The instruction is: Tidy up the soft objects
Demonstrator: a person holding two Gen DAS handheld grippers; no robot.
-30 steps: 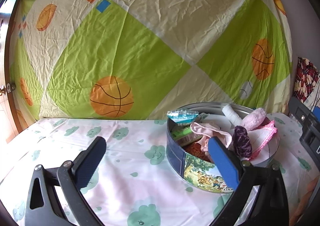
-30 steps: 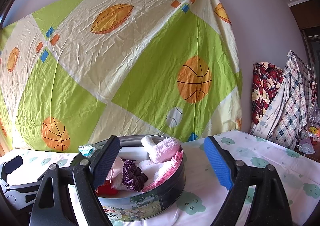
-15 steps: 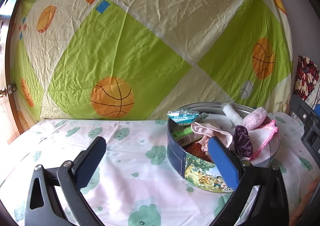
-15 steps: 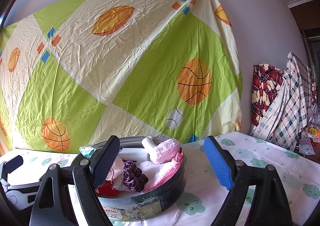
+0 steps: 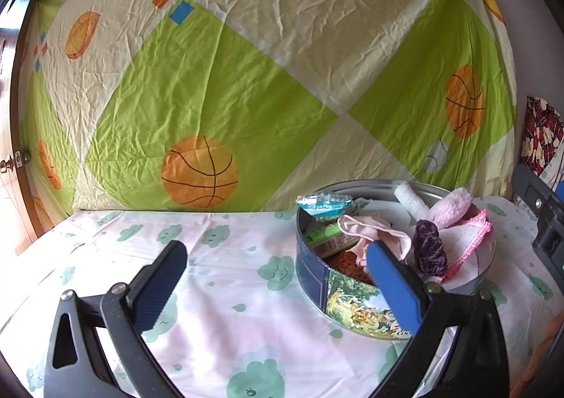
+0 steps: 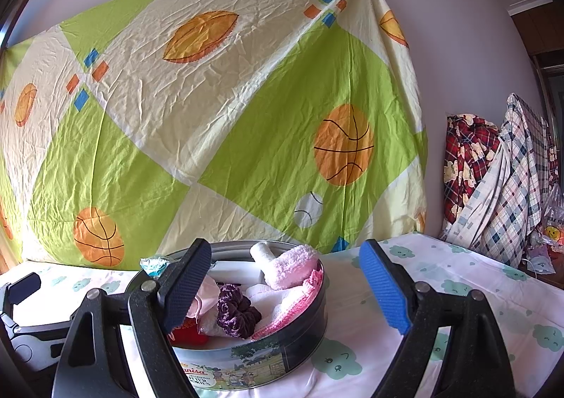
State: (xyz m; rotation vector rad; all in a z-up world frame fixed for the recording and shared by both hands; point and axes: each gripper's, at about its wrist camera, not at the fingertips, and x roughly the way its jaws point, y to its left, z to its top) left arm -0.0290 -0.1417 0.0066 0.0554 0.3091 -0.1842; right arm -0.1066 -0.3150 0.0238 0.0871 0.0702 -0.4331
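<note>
A round blue biscuit tin (image 5: 356, 306) (image 6: 303, 338) stands on the cloud-print sheet, filled with soft items. Inside lie a purple scrunchie (image 5: 429, 251) (image 6: 237, 314), a fluffy pink sock (image 5: 453, 206) (image 6: 292, 265), a white roll (image 5: 410, 200) (image 6: 262, 252), a pink-edged white cloth (image 5: 469, 239) (image 6: 285, 306) and a pale pink cloth (image 5: 373, 232). A blue-and-white packet (image 5: 322, 203) (image 6: 153, 264) rests on the far rim. My left gripper (image 5: 278, 283) is open, empty, left of the tin. My right gripper (image 6: 285, 287) is open and empty, its left finger in front of the tin.
A green and cream sheet with basketball prints (image 6: 218, 123) hangs behind the table. Plaid clothes (image 6: 493, 179) pile at the far right. A wooden door edge (image 5: 14, 137) stands at the left. Bare cloud-print sheet (image 5: 218, 292) stretches left of the tin.
</note>
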